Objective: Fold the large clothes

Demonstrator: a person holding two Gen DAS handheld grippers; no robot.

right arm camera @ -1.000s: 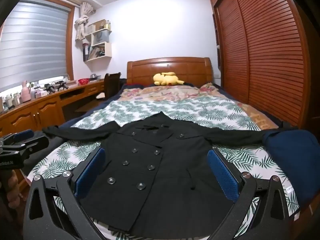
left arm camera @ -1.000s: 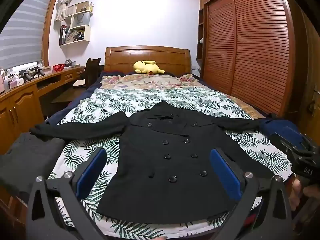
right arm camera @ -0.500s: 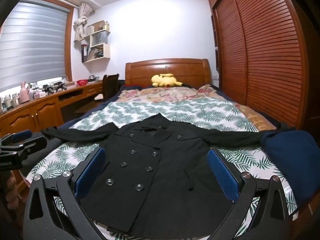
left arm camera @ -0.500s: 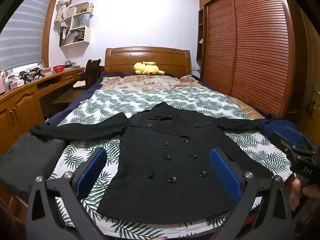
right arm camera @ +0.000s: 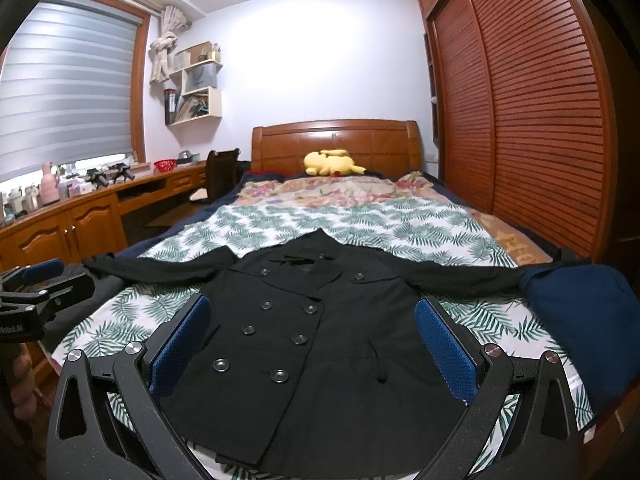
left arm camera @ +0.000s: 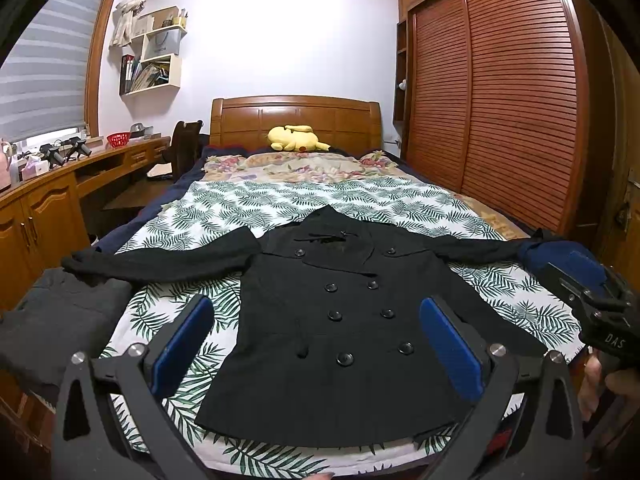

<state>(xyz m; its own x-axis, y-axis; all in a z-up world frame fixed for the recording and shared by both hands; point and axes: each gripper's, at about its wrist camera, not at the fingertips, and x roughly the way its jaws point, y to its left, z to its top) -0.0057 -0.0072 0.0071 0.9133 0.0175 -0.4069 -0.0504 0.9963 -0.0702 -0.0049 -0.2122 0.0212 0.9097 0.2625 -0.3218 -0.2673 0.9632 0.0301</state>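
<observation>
A black double-breasted coat [left arm camera: 344, 320] [right arm camera: 320, 320] lies flat, front up, on the leaf-print sheet [left arm camera: 280, 200] of the bed, both sleeves spread sideways. My left gripper [left arm camera: 316, 344] hovers open above the coat's hem, its blue pads [left arm camera: 182, 344] wide apart and holding nothing. My right gripper [right arm camera: 312, 344] is likewise open over the hem, blue pads [right arm camera: 446, 350] apart and empty. The right gripper also shows at the right edge of the left wrist view [left arm camera: 592, 312], and the left gripper at the left edge of the right wrist view [right arm camera: 36, 280].
A folded grey garment [left arm camera: 60, 320] lies at the bed's left corner and a dark blue one [right arm camera: 580, 320] at the right. A yellow plush toy [left arm camera: 296, 138] sits by the headboard. A wooden desk [left arm camera: 48, 200] runs along the left, slatted wardrobe doors [left arm camera: 500, 112] along the right.
The right wrist view has tilted slightly upward, showing more ceiling. The coat and both grippers' openings are unchanged.
</observation>
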